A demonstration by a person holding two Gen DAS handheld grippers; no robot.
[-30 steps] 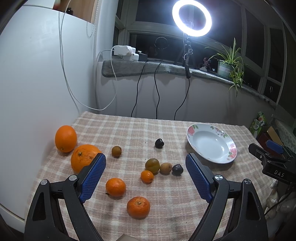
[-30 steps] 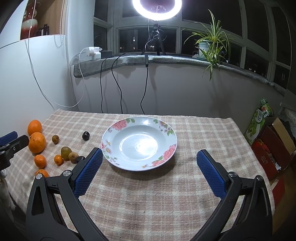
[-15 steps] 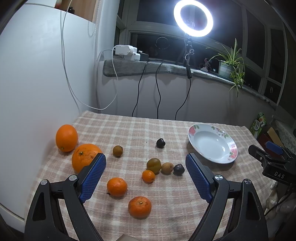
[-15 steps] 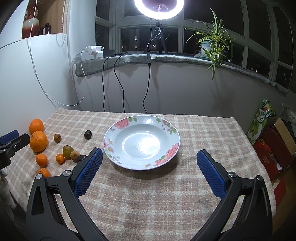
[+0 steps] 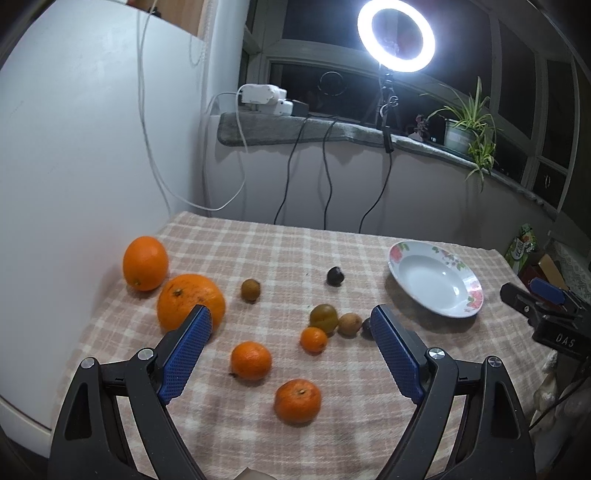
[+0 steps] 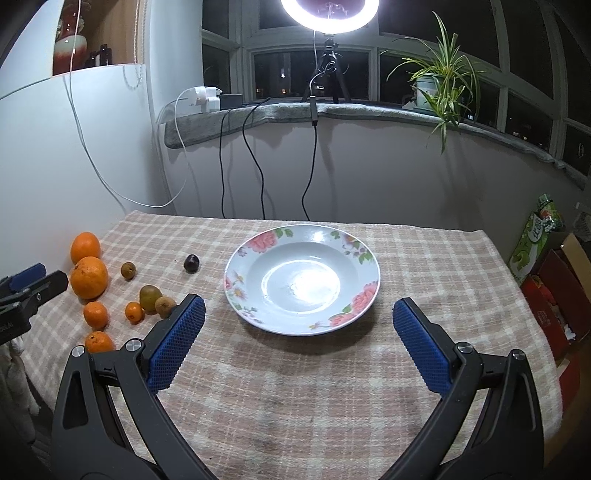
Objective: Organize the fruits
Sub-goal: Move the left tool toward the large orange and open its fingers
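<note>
Fruits lie loose on the checked tablecloth: two big oranges (image 5: pixel 190 301) (image 5: pixel 145 263), three small mandarins (image 5: pixel 251 360) (image 5: pixel 297 400) (image 5: pixel 313 339), kiwis (image 5: pixel 350 324) (image 5: pixel 250 290), a greenish fruit (image 5: pixel 324 316) and a dark fruit (image 5: pixel 335 276). An empty white flowered plate (image 6: pixel 255 306) stands to their right; it also shows in the left wrist view (image 5: pixel 436 278). My left gripper (image 5: pixel 291 332) is open and empty above the small fruits. My right gripper (image 6: pixel 298 314) is open and empty just before the plate.
A white cabinet wall (image 5: pixel 74 166) borders the table on the left. Cables (image 6: pixel 255 162) hang from the windowsill behind, with a ring light (image 5: pixel 396 35) and a potted plant (image 6: pixel 439 85). Boxes (image 6: pixel 554 280) stand on the floor at the right.
Both grippers have drifted slightly; the views shift a little downward. The fruits and plate have not moved.
</note>
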